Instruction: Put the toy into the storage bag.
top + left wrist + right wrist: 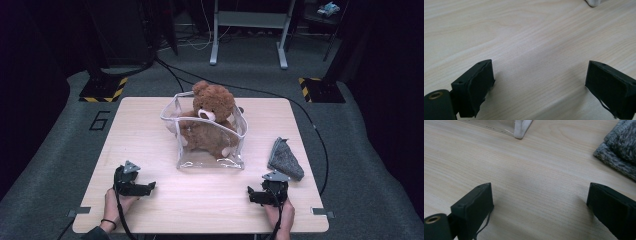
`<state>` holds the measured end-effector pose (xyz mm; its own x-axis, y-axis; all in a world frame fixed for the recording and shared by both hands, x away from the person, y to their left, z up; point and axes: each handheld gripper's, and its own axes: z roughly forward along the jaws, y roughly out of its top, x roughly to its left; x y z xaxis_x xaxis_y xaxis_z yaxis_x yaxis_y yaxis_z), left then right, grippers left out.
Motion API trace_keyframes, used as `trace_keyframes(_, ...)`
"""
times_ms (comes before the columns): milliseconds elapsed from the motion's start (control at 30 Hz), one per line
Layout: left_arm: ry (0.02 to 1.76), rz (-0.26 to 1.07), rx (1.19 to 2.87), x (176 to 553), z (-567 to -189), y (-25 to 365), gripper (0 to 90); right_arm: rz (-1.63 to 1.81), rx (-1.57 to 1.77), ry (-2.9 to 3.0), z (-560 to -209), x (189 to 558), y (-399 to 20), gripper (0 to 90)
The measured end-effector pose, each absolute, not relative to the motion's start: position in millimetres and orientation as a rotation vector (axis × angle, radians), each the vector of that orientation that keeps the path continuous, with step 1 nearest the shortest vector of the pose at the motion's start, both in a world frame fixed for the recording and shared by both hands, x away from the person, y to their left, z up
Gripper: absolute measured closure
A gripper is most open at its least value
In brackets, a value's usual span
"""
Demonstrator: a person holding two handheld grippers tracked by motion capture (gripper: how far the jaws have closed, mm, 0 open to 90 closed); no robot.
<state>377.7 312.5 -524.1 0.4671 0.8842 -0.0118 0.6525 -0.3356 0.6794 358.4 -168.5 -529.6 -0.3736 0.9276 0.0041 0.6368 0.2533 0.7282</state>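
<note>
A brown teddy bear (209, 120) sits upright inside a clear plastic bag (235, 159) with white trim at the middle of the wooden table (150, 125); its head rises above the bag's open top. A folded grey cloth (285, 158) lies to the bag's right. My left gripper (151, 187) rests low at the front left, open, nothing between its jaws. My right gripper (251, 192) rests at the front right, just in front of the cloth, open and empty too. In the right gripper view the bag's corner (520, 130) and the cloth (621, 147) lie ahead.
Bare wood (536, 50) lies between both pairs of jaws. The table stands on grey carpet (60, 150). Beyond it are a metal frame stand (247, 30), floor cables (170, 70) and two yellow-black striped bases (105, 89).
</note>
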Motion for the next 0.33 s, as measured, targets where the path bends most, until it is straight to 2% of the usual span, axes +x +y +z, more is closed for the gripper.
trace_keyframes(133,1.268,0.553,2.021,373.2,-531.2,309.8,7.0,0.909,1.418,2.104,-529.8,358.5,-168.3,5.8)
trace_keyframes(333,1.271,0.555,2.021,373.6,-531.2,309.6,7.1,0.912,1.424,2.098,-530.1,358.6,-166.4,4.8)
